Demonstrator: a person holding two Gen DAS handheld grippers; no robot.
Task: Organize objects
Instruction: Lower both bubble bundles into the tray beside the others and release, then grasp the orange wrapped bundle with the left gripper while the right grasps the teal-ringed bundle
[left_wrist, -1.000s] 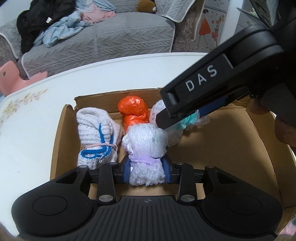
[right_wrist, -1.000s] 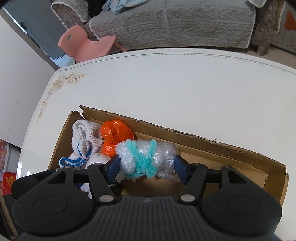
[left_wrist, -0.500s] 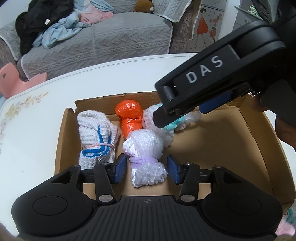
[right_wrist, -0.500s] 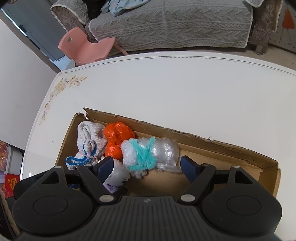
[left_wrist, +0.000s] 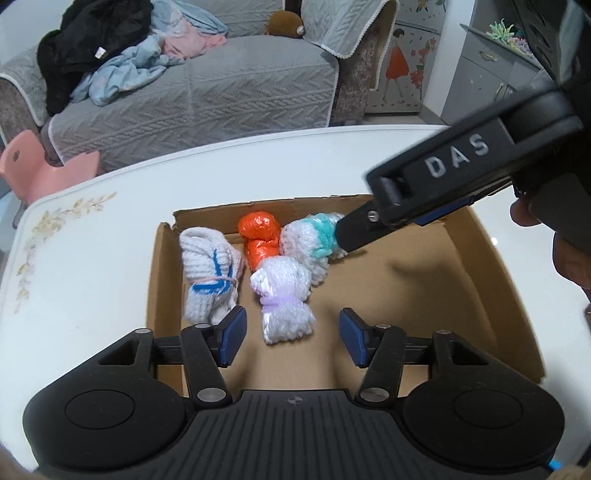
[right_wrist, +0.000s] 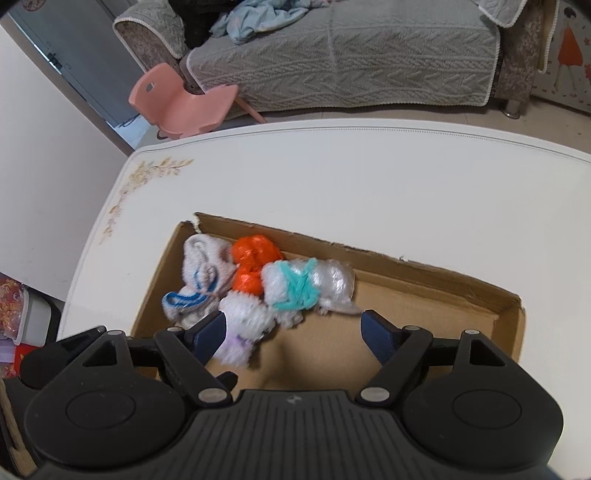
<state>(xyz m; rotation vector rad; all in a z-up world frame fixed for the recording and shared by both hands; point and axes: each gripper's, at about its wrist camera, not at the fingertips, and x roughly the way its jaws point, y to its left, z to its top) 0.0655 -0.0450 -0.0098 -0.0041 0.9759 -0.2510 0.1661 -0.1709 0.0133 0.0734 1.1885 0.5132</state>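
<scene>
A cardboard box (left_wrist: 476, 280) (right_wrist: 436, 291) lies on the white table. In its left part lie several bundles: a white knit one with blue yarn (left_wrist: 208, 273) (right_wrist: 199, 280), an orange plastic one (left_wrist: 258, 236) (right_wrist: 253, 262), a bubble-wrap one tied in teal (left_wrist: 314, 236) (right_wrist: 306, 284), and a bubble-wrap one tied in purple (left_wrist: 282, 299) (right_wrist: 242, 325). My left gripper (left_wrist: 291, 338) is open, just behind the purple-tied bundle. My right gripper (right_wrist: 295, 330) is open, above the box behind the teal-tied bundle; its body shows in the left wrist view (left_wrist: 443, 184).
The white table (right_wrist: 369, 177) has a floral print at its left corner. Beyond it stand a grey sofa (left_wrist: 207, 88) with clothes on it and a pink child's chair (right_wrist: 177, 103). The right half of the box floor (left_wrist: 417, 295) is bare cardboard.
Both grippers opened and let go of their bundles, then drew back and up. The purple-tied and teal-tied bundles now lie in the box.
</scene>
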